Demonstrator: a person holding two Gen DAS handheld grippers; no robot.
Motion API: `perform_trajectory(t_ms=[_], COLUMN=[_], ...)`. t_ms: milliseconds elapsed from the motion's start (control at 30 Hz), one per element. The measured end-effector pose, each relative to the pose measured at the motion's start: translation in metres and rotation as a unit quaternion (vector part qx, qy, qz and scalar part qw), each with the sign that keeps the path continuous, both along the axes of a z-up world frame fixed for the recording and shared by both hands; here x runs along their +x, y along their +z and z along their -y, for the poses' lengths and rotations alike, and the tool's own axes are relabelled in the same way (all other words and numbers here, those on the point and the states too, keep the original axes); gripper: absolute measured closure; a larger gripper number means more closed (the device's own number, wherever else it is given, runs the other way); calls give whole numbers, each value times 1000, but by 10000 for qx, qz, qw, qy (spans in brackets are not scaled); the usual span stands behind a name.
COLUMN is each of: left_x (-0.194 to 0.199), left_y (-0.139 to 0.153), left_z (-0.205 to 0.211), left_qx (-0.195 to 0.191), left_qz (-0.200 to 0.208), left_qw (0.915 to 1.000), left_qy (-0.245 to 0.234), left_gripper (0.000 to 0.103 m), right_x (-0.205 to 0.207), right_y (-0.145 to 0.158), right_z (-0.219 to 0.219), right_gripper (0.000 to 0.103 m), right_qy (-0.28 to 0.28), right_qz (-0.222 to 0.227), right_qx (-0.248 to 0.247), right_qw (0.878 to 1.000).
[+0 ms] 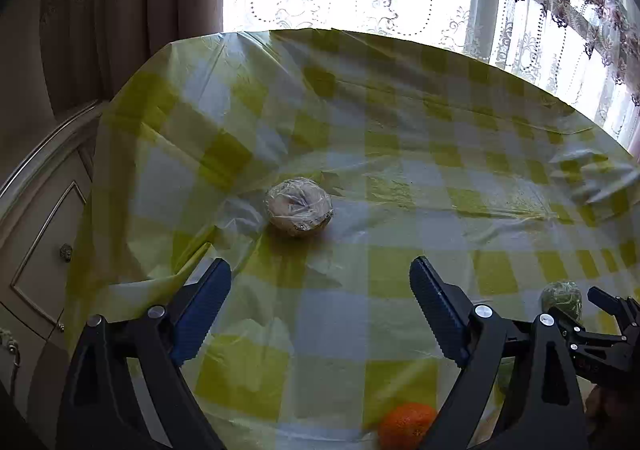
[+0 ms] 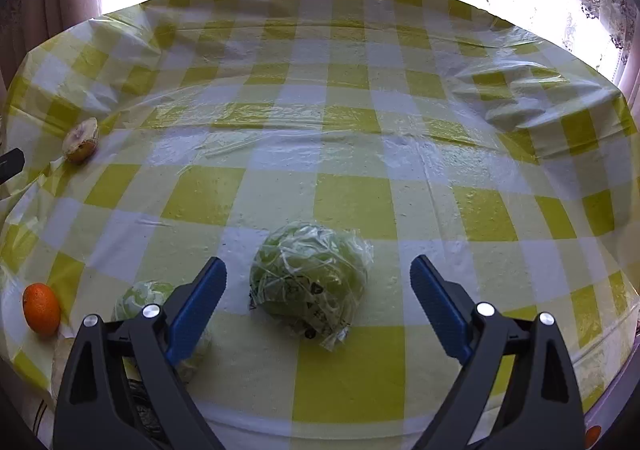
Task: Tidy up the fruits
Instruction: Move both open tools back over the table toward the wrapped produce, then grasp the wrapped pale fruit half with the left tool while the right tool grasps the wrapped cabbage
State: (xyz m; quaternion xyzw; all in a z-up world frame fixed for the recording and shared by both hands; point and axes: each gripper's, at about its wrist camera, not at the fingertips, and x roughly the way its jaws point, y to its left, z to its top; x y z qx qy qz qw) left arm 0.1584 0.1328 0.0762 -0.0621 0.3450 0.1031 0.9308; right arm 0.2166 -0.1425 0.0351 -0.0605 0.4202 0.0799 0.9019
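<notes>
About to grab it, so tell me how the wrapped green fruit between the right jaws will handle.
The green fruit looks round, so a nudge would probably roll it on the tablecloth. Its loose, crinkled plastic wrap may slip against the jaws of the right gripper. It looks large and dense, so likely heavy; the wide-open jaws seem to clear it.

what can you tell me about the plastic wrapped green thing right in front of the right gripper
The wrapped green fruit is a round, pale green ball, possibly a melon or cabbage, in crinkled clear plastic with small dark print and a loose tail at its near side. It rests on the yellow checked tablecloth, ahead of the right gripper, whose jaws stand wide open without touching it. A smaller wrapped green piece lies apart, to its left.
</notes>
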Motion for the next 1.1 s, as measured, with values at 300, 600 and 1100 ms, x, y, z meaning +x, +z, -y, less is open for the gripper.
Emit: perform_trajectory(t_ms=[300,600,1100], left_x=[66,113,99], left_y=[-17,-41,-44], left_z=[-27,-24,-15], left_qx=[75,453,468], left_qz=[-524,-1078,-1138], left_qw=[9986,9931,9924], left_qy=[-2,-60,-4], left_gripper=[15,15,40], right_x=[11,8,6], right_y=[-12,-11,-11], right_z=[1,-2,-2], right_gripper=[35,38,39], right_qy=[20,63,78], right_qz=[-220,-174,-169], right_qx=[87,53,46], right_qw=[9997,9998,9998])
